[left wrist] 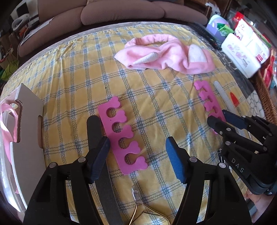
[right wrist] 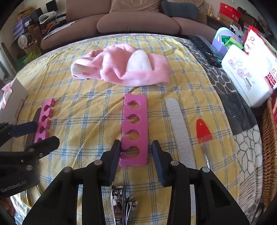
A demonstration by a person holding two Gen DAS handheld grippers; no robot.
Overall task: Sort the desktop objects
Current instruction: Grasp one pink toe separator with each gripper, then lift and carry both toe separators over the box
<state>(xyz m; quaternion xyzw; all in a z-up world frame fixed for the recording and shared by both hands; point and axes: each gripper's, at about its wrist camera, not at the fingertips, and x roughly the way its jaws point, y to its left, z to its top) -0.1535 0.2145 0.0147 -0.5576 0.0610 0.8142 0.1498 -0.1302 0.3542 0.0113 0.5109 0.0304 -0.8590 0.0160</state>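
Both grippers tilt steeply down over the yellow checked cloth (left wrist: 69,72). The left gripper (left wrist: 137,148) stands half open astride one pink foam toe separator (left wrist: 121,136), not pinching. The right gripper (right wrist: 136,152) brackets another pink foam toe separator (right wrist: 135,126), left pad touching.

This is a home living room. A brown cushioned sofa (right wrist: 136,22) stands behind the worktop, which is covered by a yellow checked cloth (right wrist: 90,103). A wicker basket (right wrist: 270,138), a remote control (right wrist: 207,50) and stacked household boxes (right wrist: 230,13) crowd the right side.
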